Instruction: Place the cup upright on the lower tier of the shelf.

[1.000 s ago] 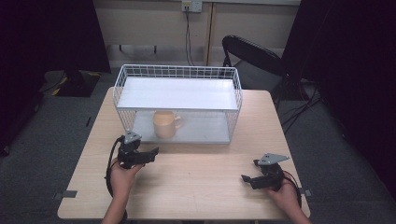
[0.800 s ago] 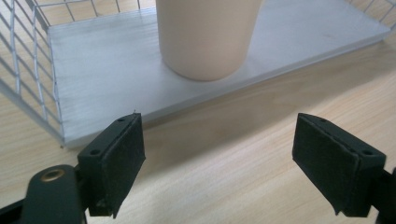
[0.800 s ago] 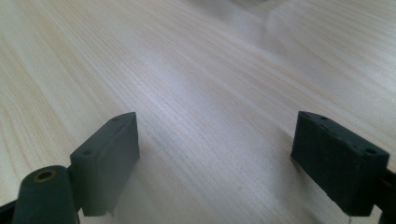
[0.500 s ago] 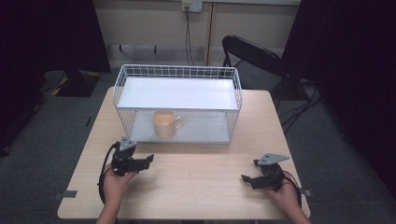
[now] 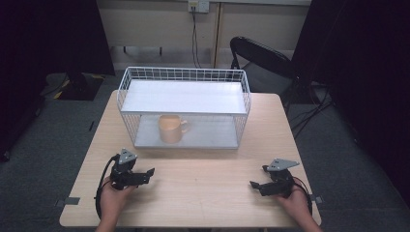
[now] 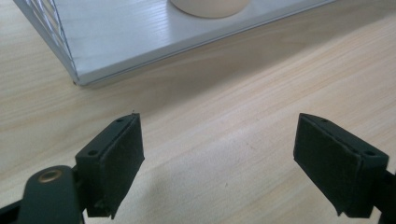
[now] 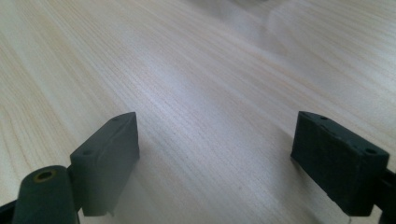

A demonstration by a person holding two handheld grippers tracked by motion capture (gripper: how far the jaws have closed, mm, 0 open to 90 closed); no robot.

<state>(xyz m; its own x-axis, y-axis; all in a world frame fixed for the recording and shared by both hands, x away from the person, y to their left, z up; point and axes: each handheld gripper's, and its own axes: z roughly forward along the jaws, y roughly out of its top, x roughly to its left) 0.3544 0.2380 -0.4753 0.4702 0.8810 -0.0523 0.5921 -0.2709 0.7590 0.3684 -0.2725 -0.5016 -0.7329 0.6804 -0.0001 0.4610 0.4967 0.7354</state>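
Pulling back toward the near edge, the left gripper (image 5: 145,175) now sits lower on the table (image 5: 208,193) than it did a second ago, when it was closer to the front of the wire rack (image 5: 183,108). Jaws spread wide, nothing between them; its own view confirms the gap, bare wood between the pads (image 6: 116,163), with the rack's bottom shelf (image 6: 154,32) and the base of the mug (image 6: 210,7) up ahead. Judgement: the retreat with empty jaws reads as a release already done or a reset, mug left in place, not a reach in progress.

Centre: the mug (image 5: 171,128), pale orange, stands upright on the rack's lower shelf, left of middle, handle pointing right. It has not shifted across the three high views. Upper shelf (image 5: 183,96) bare. Mug well apart from both grippers.

Right: the right gripper (image 5: 257,185) rests near the table's near right corner, same spot as before, no change. Jaws also apart and empty; its own view has plain wood grain between the pads (image 7: 112,158). Both hands low on the table, so neither looks committed to a grasp.

Writing: no brand, label or text readable on mug, rack, grippers or table. Wall socket (image 5: 198,6) and folding chair (image 5: 263,63) behind carry nothing legible either.
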